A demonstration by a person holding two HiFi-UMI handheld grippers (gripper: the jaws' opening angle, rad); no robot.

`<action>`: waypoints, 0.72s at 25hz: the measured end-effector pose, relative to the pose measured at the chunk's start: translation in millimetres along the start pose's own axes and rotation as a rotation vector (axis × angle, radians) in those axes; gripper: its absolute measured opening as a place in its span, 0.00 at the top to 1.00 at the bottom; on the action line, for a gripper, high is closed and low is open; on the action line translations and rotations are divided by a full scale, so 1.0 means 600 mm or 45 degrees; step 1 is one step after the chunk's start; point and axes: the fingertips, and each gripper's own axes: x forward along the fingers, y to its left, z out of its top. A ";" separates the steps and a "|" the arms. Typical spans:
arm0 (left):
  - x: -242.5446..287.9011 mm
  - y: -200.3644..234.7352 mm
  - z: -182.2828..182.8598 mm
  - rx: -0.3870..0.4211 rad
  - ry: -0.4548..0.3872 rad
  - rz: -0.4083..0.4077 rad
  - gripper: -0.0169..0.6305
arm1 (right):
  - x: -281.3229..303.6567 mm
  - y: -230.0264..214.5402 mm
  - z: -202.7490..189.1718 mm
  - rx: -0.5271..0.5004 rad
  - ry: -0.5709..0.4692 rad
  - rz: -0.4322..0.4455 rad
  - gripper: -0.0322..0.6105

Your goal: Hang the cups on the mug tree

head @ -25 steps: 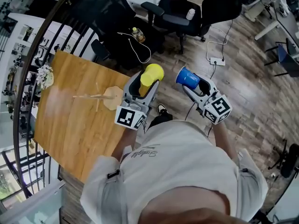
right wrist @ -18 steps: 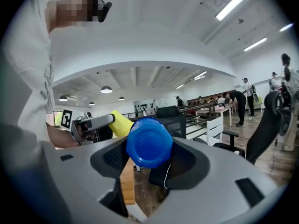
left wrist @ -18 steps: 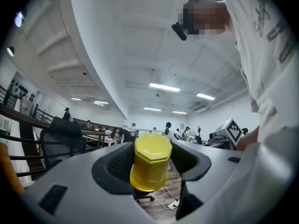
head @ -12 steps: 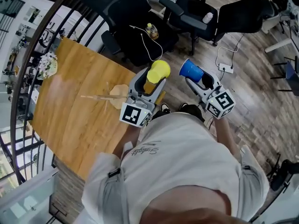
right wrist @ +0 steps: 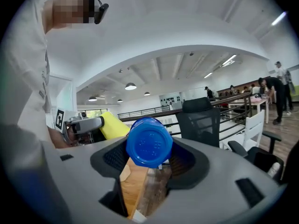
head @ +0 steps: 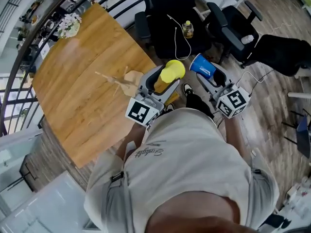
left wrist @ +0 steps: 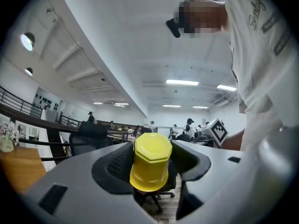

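My left gripper (head: 162, 79) is shut on a yellow cup (head: 172, 72), bottom end pointing away; in the left gripper view the yellow cup (left wrist: 150, 167) sits between the jaws of that gripper (left wrist: 152, 164). My right gripper (head: 210, 76) is shut on a blue cup (head: 201, 66); the blue cup (right wrist: 149, 142) fills the jaws of the right gripper (right wrist: 148, 154) in its own view. A wooden mug tree (head: 120, 79) with thin pegs stands on the wooden table (head: 77, 81), near its edge, just left of the left gripper. Both grippers hang off the table's side.
Black office chairs (head: 167, 18) stand beyond the table, one with a bottle (head: 187, 29) and a white cable on it. A dark railing (head: 29, 28) curves round the table's far side. A small flower pot (head: 68, 23) sits at the table's far corner.
The head view has swung, so the table and mug tree now lie higher and more central. Both grippers keep their cups and have shifted slightly toward the table.
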 end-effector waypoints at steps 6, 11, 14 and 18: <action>0.005 0.034 -0.006 0.032 0.020 0.256 0.58 | 0.107 -0.021 0.028 -0.091 0.032 0.329 0.58; 0.008 0.054 -0.009 0.050 0.040 0.457 0.58 | 0.166 -0.027 0.044 -0.127 0.029 0.533 0.58; 0.010 0.064 -0.003 0.054 0.066 0.548 0.58 | 0.193 -0.028 0.047 -0.118 0.036 0.634 0.58; 0.004 0.082 0.015 0.076 0.056 0.708 0.58 | 0.233 -0.018 0.047 -0.108 0.058 0.807 0.58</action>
